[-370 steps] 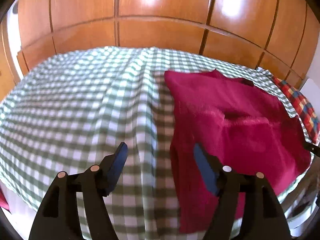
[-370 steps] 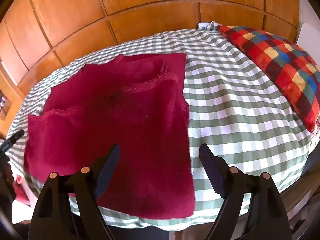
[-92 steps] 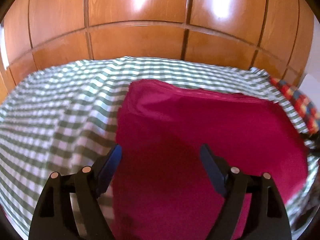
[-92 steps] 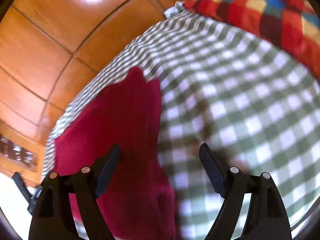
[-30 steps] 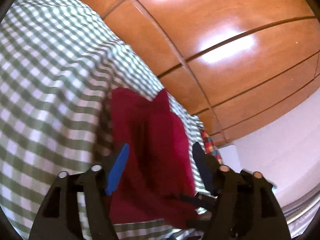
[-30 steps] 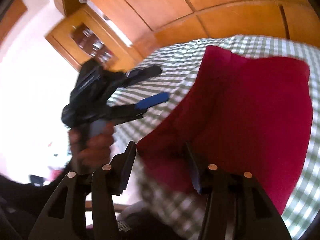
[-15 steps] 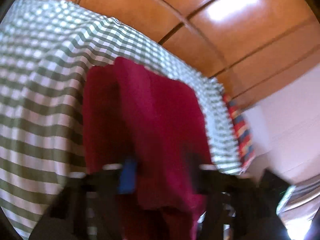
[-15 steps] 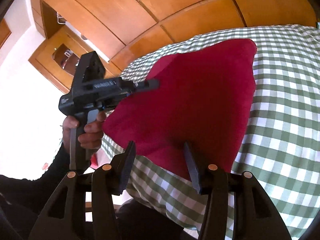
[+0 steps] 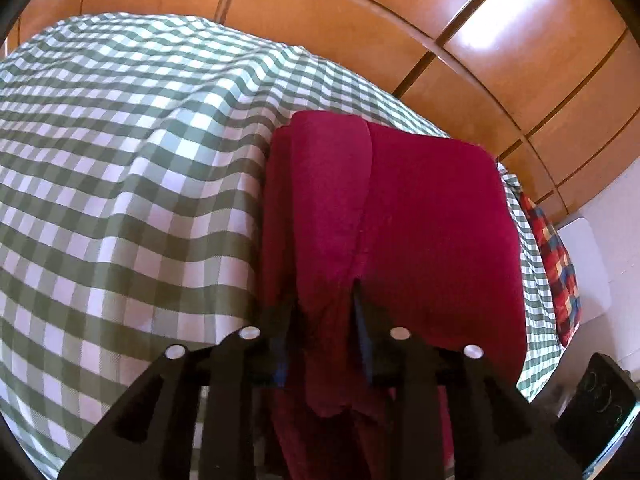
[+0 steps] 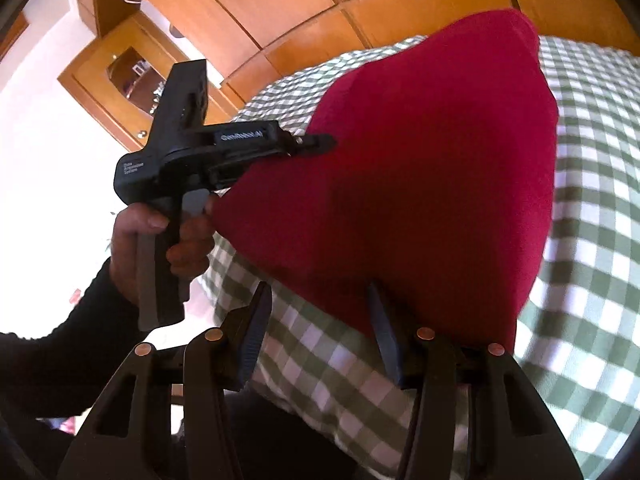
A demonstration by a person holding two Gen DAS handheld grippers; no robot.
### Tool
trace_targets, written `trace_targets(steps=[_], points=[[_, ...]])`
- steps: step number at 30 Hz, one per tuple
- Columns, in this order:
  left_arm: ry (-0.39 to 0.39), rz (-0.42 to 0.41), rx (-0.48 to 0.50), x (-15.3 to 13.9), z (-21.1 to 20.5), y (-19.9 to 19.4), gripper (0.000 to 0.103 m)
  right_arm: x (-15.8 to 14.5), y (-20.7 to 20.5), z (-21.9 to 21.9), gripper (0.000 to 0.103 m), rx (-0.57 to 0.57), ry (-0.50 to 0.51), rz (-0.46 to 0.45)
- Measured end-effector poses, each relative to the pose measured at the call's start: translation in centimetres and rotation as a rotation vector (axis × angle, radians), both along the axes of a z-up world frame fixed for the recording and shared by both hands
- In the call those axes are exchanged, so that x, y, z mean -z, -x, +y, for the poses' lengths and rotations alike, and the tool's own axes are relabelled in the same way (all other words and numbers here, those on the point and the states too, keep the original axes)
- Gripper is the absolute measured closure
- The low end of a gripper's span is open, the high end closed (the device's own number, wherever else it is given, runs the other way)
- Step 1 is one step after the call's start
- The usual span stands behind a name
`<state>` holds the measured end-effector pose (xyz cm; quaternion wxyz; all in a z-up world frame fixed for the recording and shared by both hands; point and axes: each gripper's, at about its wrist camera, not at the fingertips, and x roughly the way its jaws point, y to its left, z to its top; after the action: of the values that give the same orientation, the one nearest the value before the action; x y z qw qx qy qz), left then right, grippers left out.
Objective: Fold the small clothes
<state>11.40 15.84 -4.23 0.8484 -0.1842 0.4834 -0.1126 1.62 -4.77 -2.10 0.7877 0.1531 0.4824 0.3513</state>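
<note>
A dark red garment [image 9: 400, 216] lies folded on the green-and-white checked bedcover [image 9: 120, 184]. My left gripper [image 9: 322, 320] is shut on the garment's near edge, with cloth bunched between its fingers. In the right wrist view the garment [image 10: 420, 168] is lifted at its left corner, where the left gripper [image 10: 320, 143] pinches it. My right gripper [image 10: 320, 320] is open and empty, its right finger next to the garment's near edge over the bedcover [image 10: 592, 240].
A wooden wardrobe wall [image 9: 360, 20] stands behind the bed. A red, blue and yellow checked pillow [image 9: 556, 256] lies at the bed's right end. A black device [image 9: 600, 404] shows at lower right. A wooden cabinet [image 10: 120, 76] stands at left.
My left gripper has closed on the garment's edge and lifted that corner. My right gripper has stayed open, now nearer the garment's near edge.
</note>
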Motion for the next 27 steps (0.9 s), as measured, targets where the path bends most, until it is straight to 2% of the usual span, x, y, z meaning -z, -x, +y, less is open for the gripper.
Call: trace_targets(steps=[2, 4, 5, 7, 8, 9, 10, 11, 13, 15, 20, 24, 25, 27], points=[[-0.013, -0.003, -0.017, -0.2, 0.3, 0.5, 0.054, -0.3, 0.3, -1.1, 0.054, -0.016, -0.025, 0.030], [-0.055, -0.013, -0.056, -0.6, 0.5, 1.2, 0.033, -0.7, 0.6, -2.7, 0.054, -0.018, -0.068, 0.058], [-0.071, -0.028, -0.065, -0.8, 0.6, 1.6, 0.031, -1.1, 0.7, -3.8, 0.052, -0.005, -0.094, 0.060], [-0.080, -0.039, -0.047, -0.9, 0.5, 2.0, 0.031, -1.9, 0.8, -6.5, 0.046, 0.052, -0.123, 0.047], [-0.083, -0.042, -0.041, -0.8, 0.5, 2.1, 0.031, -2.1, 0.6, -7.6, 0.037, 0.082, -0.137, 0.049], [-0.089, -0.049, -0.032, -0.8, 0.4, 2.2, 0.031, -2.3, 0.4, -8.6, 0.023, 0.124, -0.137, 0.044], [-0.095, -0.058, -0.022, -0.7, 0.2, 2.2, 0.032, -2.4, 0.0, -9.3, 0.021, 0.167, -0.131, 0.037], [-0.096, -0.069, -0.008, -0.7, 0.1, 2.2, 0.037, -2.3, -0.7, -10.6, 0.020, 0.230, -0.136, 0.033], [-0.080, -0.083, 0.017, -0.7, -0.2, 2.2, 0.045, -1.8, -2.2, -11.9, 0.020, 0.285, -0.164, 0.052], [-0.083, -0.101, 0.038, -0.5, -0.3, 2.1, 0.046, -1.2, -3.8, -12.1, 0.020, 0.313, -0.176, 0.062], [-0.075, -0.124, 0.082, -0.1, -0.3, 1.9, 0.047, 0.8, -7.5, -9.2, 0.020, 0.277, -0.171, 0.112], [-0.034, -0.102, 0.098, 0.6, 0.1, 1.5, 0.046, 3.1, -10.5, -7.1, 0.021, 0.235, -0.179, 0.155], [-0.030, -0.101, 0.102, 0.6, 0.2, 1.4, 0.046, 3.3, -11.2, -6.6, 0.024, 0.219, -0.193, 0.157], [-0.024, -0.106, 0.111, 0.7, 0.2, 1.3, 0.047, 3.2, -11.9, -6.0, 0.037, 0.202, -0.184, 0.152]])
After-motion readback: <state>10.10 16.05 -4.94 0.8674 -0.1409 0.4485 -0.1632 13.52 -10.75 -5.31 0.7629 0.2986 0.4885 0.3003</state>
